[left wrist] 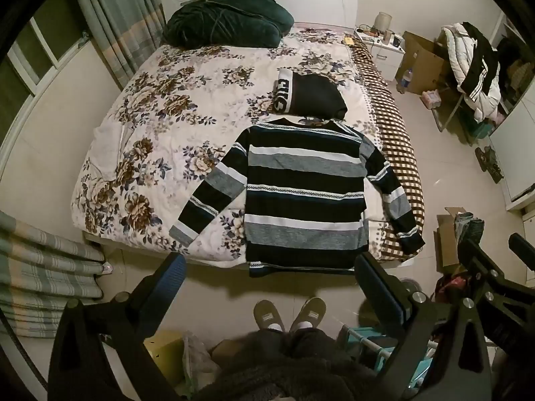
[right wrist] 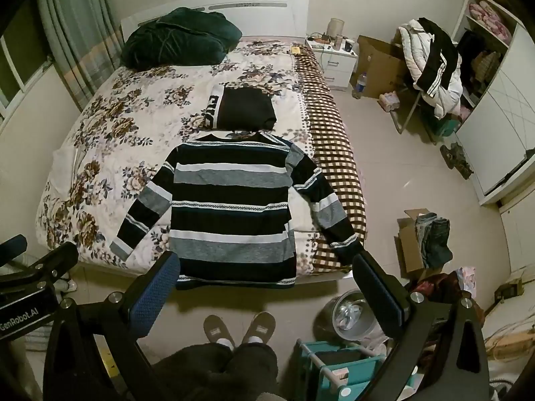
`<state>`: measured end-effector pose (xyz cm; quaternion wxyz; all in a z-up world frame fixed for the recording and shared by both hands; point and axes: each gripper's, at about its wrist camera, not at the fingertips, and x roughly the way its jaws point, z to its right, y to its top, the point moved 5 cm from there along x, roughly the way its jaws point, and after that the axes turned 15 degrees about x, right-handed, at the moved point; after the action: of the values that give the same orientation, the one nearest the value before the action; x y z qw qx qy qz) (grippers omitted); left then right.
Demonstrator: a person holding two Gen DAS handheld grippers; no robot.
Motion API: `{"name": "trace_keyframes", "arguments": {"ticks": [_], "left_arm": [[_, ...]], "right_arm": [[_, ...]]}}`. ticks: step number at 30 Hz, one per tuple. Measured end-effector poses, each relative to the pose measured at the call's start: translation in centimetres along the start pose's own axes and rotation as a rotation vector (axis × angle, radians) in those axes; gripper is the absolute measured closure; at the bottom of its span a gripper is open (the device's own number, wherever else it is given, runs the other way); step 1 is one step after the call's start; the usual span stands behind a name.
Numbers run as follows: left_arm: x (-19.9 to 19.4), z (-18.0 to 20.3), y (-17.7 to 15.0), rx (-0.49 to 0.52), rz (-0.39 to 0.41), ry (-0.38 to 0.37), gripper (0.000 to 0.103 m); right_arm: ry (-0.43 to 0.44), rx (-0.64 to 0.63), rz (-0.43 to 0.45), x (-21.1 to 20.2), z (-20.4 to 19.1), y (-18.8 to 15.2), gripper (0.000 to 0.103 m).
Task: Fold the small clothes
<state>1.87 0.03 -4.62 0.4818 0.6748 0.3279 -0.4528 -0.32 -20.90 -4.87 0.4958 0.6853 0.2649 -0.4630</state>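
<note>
Striped sweater (left wrist: 306,197) laid flat, face down or face up cannot be told, on the floral bed (left wrist: 160,107), its hem hanging just over the bed's near edge and both sleeves spread outward. Beyond the sweater's collar, touching or nearly touching it, lies an already folded dark garment (left wrist: 311,95) with a white lettered band; farther beyond the collar, at the headboard end, sits a dark green bundle (left wrist: 227,18). The left claw (left wrist: 271,287) and the right claw (right wrist: 267,284) both stand wide open with nothing between their pads, held above the floor on the near side of the sweater's hem, over the person's slippers (left wrist: 289,314). Judged stage: the fold has not begun. Risks from here: the sleeve on the checked-blanket (left wrist: 398,153) side of the sweater reaches that blanket's drop-off, so a careless pull could drag it off the bed; a shallow pinch may take only the top knit layer, leaving the lower layer behind and skewing the fold; the overhanging hem may slide floorward if the body is tugged toward the person; and a fold carried toward the collar could disturb the folded dark garment lying against it.
</note>
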Motion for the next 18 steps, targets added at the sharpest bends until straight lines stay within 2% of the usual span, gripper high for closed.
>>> {"name": "trace_keyframes", "arguments": {"ticks": [18], "left_arm": [[0.01,0.01,0.01,0.0,0.002,0.0,0.0]], "right_arm": [[0.0,0.001,0.003,-0.57,-0.14,0.09,0.0]]}}
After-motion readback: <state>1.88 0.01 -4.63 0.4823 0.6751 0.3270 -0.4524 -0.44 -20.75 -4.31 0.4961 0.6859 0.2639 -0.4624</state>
